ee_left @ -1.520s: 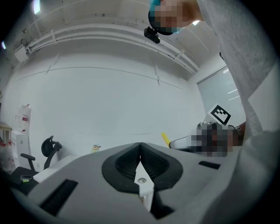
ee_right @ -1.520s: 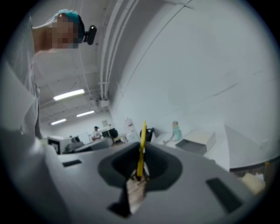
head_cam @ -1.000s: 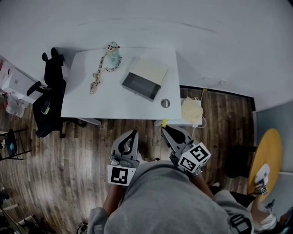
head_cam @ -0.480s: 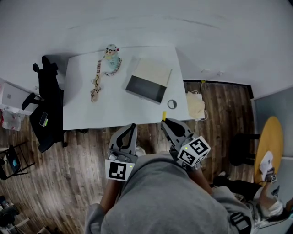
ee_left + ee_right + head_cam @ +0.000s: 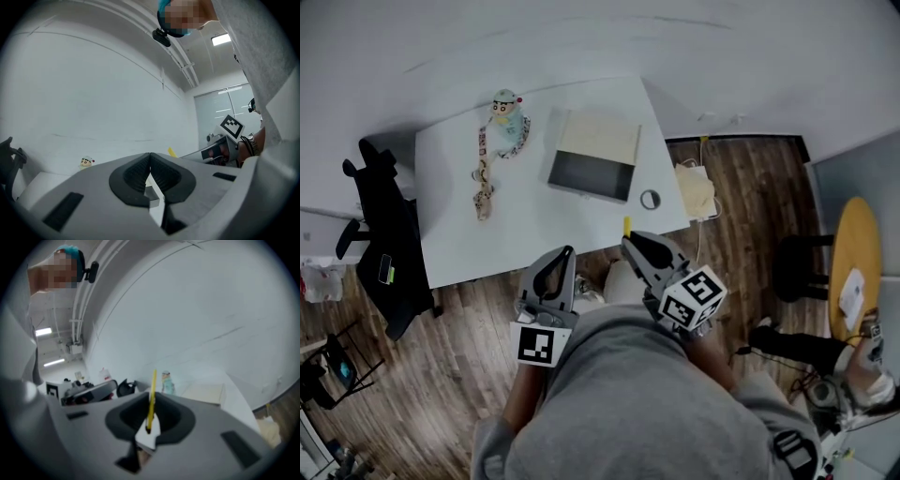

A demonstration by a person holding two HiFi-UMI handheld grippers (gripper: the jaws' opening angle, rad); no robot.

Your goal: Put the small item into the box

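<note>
A thin yellow stick (image 5: 625, 226) is clamped in my right gripper (image 5: 629, 240), which hangs over the near edge of the white table (image 5: 534, 225). The right gripper view shows the stick (image 5: 151, 399) standing upright between the shut jaws (image 5: 151, 404). An open flat box (image 5: 592, 172), dark inside with a cream lid (image 5: 600, 139), lies mid-table, well beyond both grippers. My left gripper (image 5: 568, 253) is shut and empty (image 5: 150, 157), just short of the table edge. The box lid (image 5: 202, 392) shows ahead to the right.
A small figurine (image 5: 504, 103) (image 5: 86, 162) (image 5: 167, 382) with a beaded strap (image 5: 482, 173) sits at the table's far left. A tape ring (image 5: 650, 199) lies near the right edge. A black chair (image 5: 386, 258) stands left, a cream bag (image 5: 694, 192) right, a yellow round table (image 5: 853, 277) far right.
The table has slid down and left in the head view, nearer to both grippers. The right gripper's tips have gone from short of the table to over its near edge. Both jaws have stayed shut.
</note>
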